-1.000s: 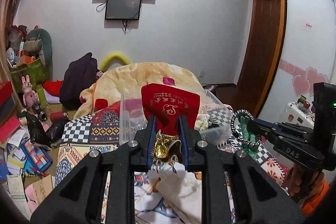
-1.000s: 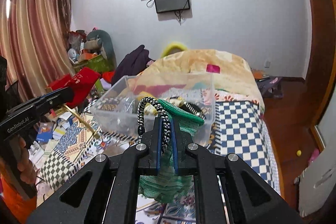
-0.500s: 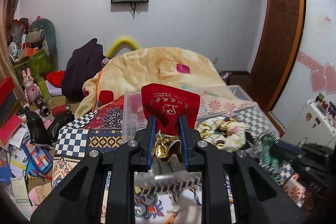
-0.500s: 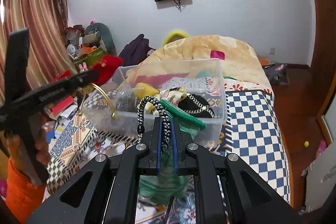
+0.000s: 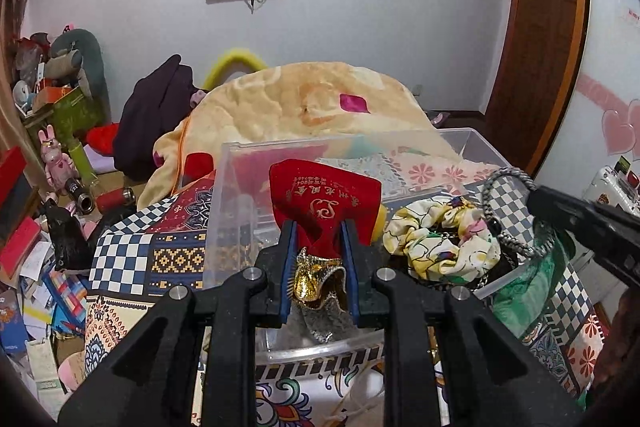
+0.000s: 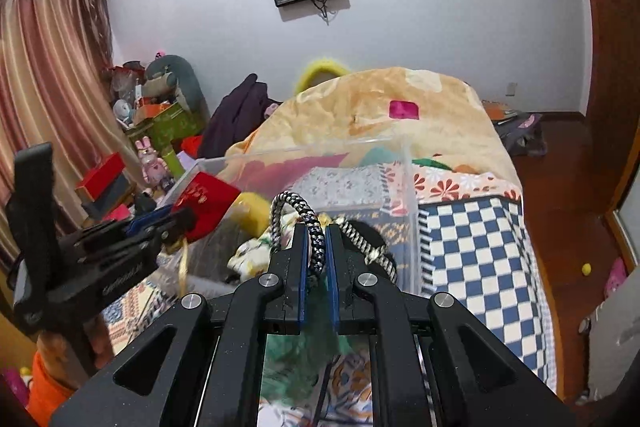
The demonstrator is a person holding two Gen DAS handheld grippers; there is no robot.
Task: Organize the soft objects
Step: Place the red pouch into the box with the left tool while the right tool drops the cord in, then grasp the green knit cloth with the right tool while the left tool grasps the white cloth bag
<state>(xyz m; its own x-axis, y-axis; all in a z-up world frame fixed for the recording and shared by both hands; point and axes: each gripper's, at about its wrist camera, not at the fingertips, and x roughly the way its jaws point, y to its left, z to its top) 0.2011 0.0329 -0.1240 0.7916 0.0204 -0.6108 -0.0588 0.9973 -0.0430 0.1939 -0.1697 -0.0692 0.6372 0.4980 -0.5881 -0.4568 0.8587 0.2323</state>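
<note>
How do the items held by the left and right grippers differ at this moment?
The left gripper pinches a red pouch with gold lettering and a gold tie; the right gripper clamps a green mesh bag by its black-and-white braided cord.
The red pouch stands up above the fingers, while the green mesh bag hangs below them.
The red pouch is opaque velvety cloth; the green mesh bag is see-through netting.
Both are held at the clear plastic bin.

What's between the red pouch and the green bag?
The floral scrunchie, in the clear bin, lies between red pouch and green bag; left wrist view.
</note>
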